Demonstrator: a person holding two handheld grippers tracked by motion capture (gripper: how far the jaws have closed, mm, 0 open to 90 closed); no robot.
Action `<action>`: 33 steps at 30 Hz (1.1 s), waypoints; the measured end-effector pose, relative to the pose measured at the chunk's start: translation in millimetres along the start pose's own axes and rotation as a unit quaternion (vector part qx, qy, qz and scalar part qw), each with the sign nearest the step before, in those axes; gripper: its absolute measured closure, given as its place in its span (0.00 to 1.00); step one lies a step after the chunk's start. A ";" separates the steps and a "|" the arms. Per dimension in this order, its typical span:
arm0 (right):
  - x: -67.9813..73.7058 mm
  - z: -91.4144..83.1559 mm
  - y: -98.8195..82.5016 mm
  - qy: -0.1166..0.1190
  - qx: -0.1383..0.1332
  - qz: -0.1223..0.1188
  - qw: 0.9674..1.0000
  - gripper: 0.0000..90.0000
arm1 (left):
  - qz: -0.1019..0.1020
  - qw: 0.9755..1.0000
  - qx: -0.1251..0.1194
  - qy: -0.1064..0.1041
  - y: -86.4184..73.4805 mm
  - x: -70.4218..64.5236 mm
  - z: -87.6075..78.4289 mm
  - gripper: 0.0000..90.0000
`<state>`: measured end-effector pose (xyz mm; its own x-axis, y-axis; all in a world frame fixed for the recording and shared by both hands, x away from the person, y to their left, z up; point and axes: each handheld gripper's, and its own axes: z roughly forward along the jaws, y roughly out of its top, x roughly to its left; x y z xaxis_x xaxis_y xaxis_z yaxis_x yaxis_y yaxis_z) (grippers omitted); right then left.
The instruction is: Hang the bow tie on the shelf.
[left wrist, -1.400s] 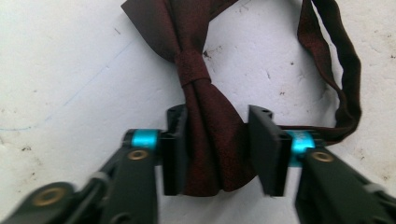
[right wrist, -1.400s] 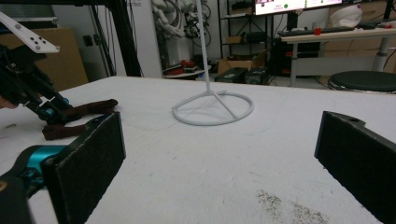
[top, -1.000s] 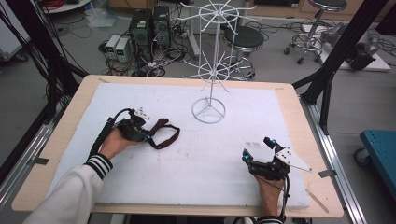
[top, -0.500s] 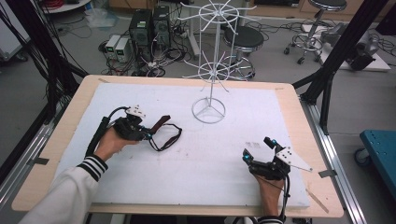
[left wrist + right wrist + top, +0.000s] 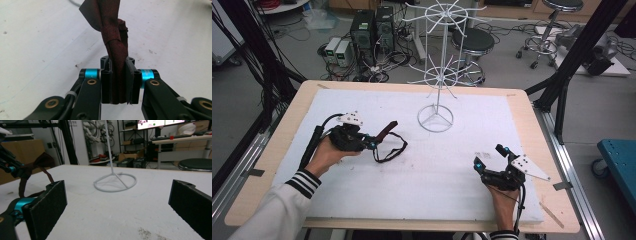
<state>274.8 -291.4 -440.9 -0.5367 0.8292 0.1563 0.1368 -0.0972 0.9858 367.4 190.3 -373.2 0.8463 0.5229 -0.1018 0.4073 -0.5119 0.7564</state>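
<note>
While the left gripper (image 5: pixel 373 145) sits over the left half of the white foam-covered table (image 5: pixel 452 200), its jaws are clamped on a folded dark maroon fabric strap (image 5: pixel 113 42); the strap's upper end sticks up past the jaws and its thin loop (image 5: pixel 392 149) lies on the foam just beside them. Near the table's right front, the right gripper (image 5: pixel 490 159) rests with its jaws spread wide and nothing between them; the white wire display stand (image 5: pixel 435 119) stands well apart, towards the far edge.

one white wire stand (image 5: pixel 435 75), one dark red strap (image 5: pixel 387 142), two tongs (image 5: pixel 371 145) (image 5: pixel 491 158)
</note>
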 end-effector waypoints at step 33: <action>40.4 45.7 70.8 0.200 0.070 -0.064 0.975 0.01 | 0.034 0.990 -0.090 -0.106 10.1 -29.6 -9.6 0.87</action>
<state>300.9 -239.6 -367.6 -0.8350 0.5455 0.0723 0.1457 0.0926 0.9850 343.2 176.2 -356.3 0.9301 0.3279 -0.1654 0.2955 -0.4007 0.8673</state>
